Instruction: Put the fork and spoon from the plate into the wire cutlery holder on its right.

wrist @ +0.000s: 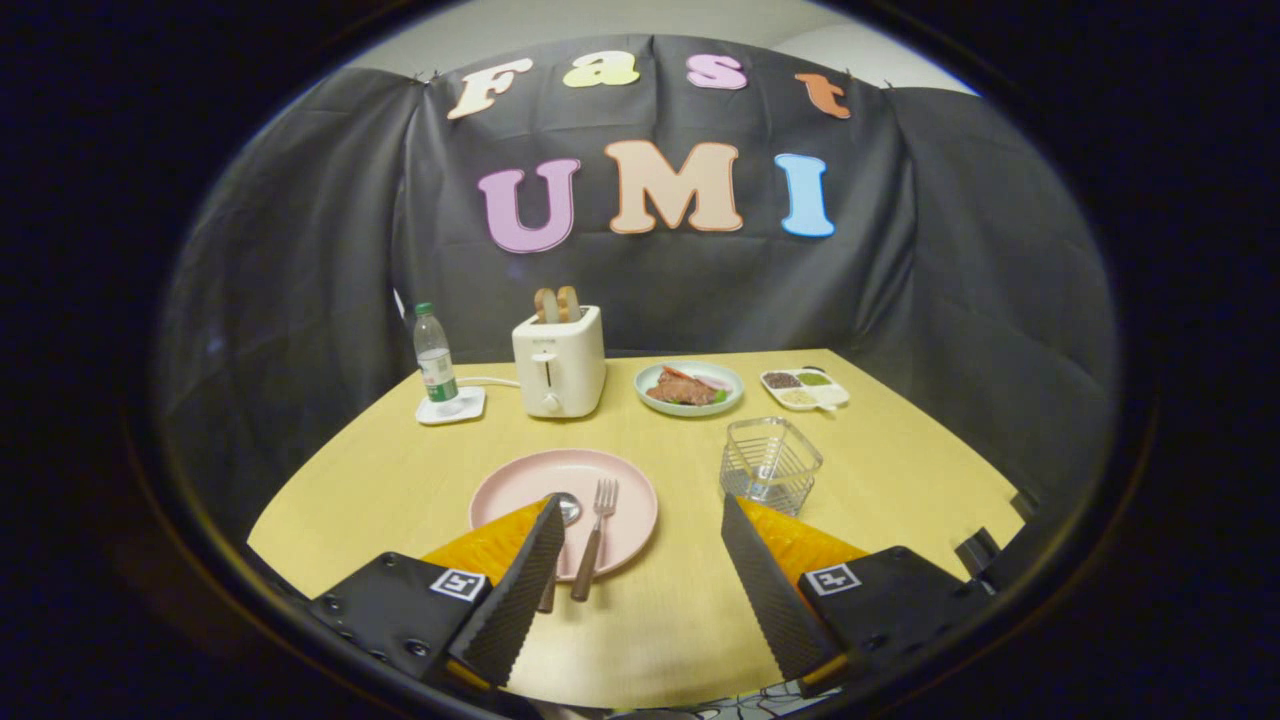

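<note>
fork [597,535] and spoon [560,545] lie side by side on the pink plate [520,480], handles pointing toward the gripper [640,520]. its fingers stand wide apart, holding nothing; the left fingertip seems to overlap the spoon's bowl. wire cutlery holder [770,464] stands just right of the plate, beyond the right finger.

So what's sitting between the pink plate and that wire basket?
Nothing: in the gripper view only bare tabletop separates the pink plate from the wire cutlery holder. The fork and spoon lie on the plate; the gripper is open.
</note>
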Tool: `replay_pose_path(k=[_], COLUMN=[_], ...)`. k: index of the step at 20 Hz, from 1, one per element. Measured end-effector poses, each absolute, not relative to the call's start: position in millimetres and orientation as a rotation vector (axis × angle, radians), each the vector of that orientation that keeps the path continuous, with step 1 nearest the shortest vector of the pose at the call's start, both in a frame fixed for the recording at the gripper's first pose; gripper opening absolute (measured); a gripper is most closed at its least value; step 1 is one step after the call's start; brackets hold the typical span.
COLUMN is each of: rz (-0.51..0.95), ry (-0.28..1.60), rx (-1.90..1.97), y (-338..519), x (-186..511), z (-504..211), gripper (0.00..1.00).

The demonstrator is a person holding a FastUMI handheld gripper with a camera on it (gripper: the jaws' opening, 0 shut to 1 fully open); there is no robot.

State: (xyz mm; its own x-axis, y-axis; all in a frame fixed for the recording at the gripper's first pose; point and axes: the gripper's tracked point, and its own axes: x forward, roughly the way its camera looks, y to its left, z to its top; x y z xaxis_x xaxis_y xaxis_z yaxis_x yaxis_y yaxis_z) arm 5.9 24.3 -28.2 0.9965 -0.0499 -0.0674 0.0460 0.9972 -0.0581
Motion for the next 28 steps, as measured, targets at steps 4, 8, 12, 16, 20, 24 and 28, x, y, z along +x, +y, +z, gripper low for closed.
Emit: replay_pose_path(k=[4,8,12,16,20,24,28], rz=[-0.026,-0.001,0.025,0.038,0.046,0.043,0.05], ry=[0.097,0.139,0.181,0.228,0.278,0.324,0.363], rx=[-0.061,-0.053,-0.069,-0.099,-0.107,-0.086,-0.072], y=[28,32,36,37,38,36,37], x=[10,14,22,30,38,43,46], z=[-39,-54,-69,-86,-103,-118,-129], gripper=[0.99,0.99,0.99,0.99,0.99,0.99,0.85])
